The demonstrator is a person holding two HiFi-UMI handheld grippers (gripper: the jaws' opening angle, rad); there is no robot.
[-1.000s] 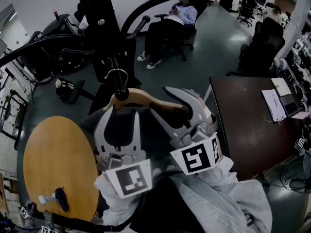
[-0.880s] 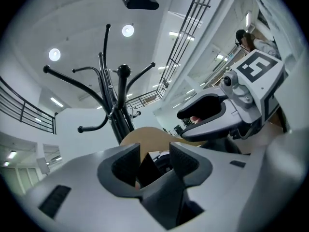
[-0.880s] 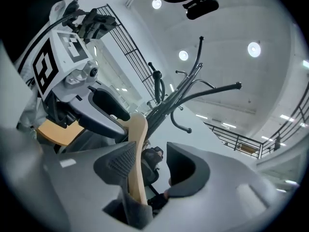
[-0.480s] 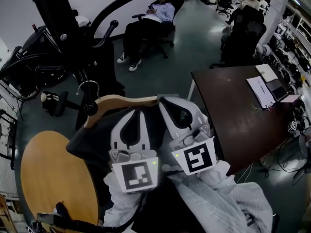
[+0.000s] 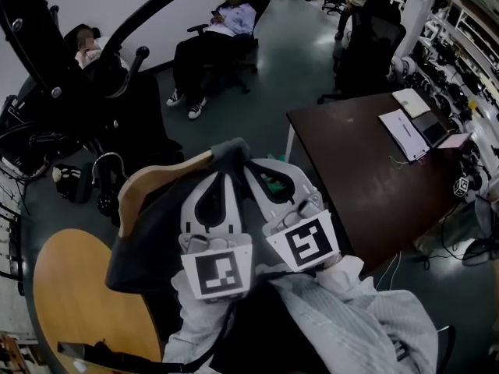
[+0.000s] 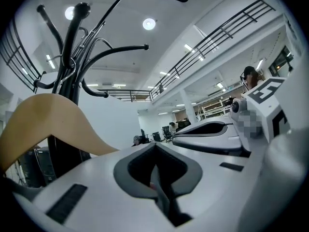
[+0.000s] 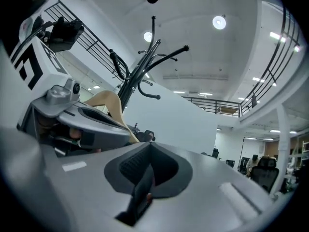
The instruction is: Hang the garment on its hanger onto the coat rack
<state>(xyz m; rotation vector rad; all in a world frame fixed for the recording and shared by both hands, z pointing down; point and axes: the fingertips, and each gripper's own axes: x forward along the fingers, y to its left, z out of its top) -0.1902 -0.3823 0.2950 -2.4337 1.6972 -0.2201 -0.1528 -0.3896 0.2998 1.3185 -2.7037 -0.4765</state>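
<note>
Only the head view shows the garment (image 5: 144, 244): dark cloth draped over the wooden hanger (image 5: 152, 179), which is held in the air above a round table (image 5: 78, 302), below and right of the black rack (image 5: 47, 61). The hook (image 5: 109, 166) is seen clear of the rack's arms. The left tool (image 5: 224, 162) and right tool (image 5: 251, 164) are laid side by side, their tips buried in a bunched fold of the garment at the hanger's nearer end.

In the gripper views both pairs of jaws are shown pressed together, having just been closing, with only a thin slit left between the pads. The pinched cloth itself cannot be made out there. The rack's top and curved arms are shown whole against the ceiling in these views, whereas the head view cuts them off at its edge. Bare wood of the hanger is seen in both.
</note>
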